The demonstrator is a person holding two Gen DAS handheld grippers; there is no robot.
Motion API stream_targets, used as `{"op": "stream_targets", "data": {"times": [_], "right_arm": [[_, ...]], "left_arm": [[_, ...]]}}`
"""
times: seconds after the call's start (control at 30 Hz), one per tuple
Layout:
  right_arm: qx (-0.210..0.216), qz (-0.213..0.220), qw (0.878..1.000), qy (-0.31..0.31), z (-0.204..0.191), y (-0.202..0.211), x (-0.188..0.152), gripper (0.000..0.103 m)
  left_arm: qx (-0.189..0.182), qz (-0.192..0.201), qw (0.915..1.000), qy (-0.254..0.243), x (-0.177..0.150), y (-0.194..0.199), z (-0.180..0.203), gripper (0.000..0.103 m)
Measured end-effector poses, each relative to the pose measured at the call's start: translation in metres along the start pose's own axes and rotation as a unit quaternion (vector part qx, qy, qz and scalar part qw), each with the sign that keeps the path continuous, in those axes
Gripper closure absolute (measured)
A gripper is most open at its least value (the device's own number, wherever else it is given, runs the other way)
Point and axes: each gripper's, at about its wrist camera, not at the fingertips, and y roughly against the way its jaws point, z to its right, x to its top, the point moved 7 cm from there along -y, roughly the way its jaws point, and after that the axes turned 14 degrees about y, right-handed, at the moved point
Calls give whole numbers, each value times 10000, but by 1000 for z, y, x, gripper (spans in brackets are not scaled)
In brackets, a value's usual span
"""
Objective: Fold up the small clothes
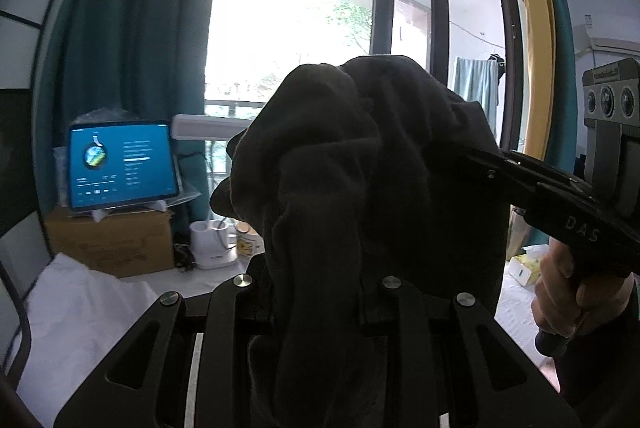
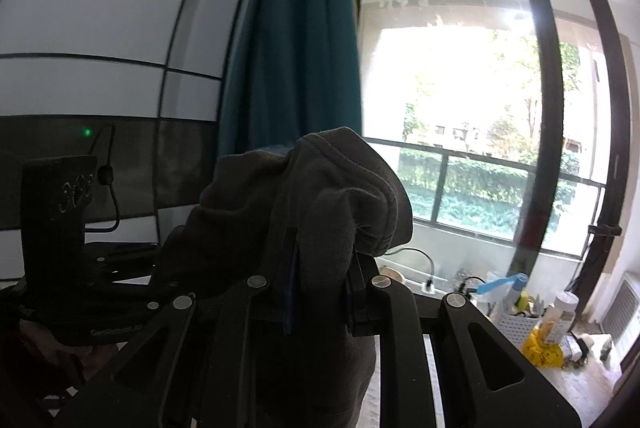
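A dark grey garment (image 1: 360, 187) hangs bunched in the air and fills the middle of the left wrist view. My left gripper (image 1: 320, 308) is shut on its lower part; cloth hides the fingertips. My right gripper (image 1: 480, 163) comes in from the right and is shut on the garment's right edge. In the right wrist view the same garment (image 2: 320, 203) drapes over my right gripper (image 2: 320, 288), pinched between the fingers. The left gripper's body (image 2: 56, 228) shows at the left there.
A lit tablet (image 1: 122, 163) stands on a cardboard box (image 1: 112, 248) at the left. White cloth (image 1: 80, 308) covers the surface below. A large window (image 2: 460, 107) with teal curtains (image 2: 288, 47) is ahead. Bottles and clutter (image 2: 540, 320) sit at the right.
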Motion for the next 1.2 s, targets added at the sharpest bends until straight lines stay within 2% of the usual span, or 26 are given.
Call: {"op": "stream_targets", "data": {"times": [0.37,0.6,0.8,1.2], "right_arm": [[533,234,9983,33,-46,-7,19,83],[834,228,9962,109,-74,-14,25,83],[959,-26,9953,141,-84,-25,11,83],[942,-493,9943,-97,-70,-55,-20,83]], "left_arm": [[583,163,9981,-68,-1,33,-33,78],[826,149,9964,92,-8,49,-63,78],[1003,-145,9947,181,-21,38,-82,78],[932,-543,9934,401,-33,2,-97,78]]}}
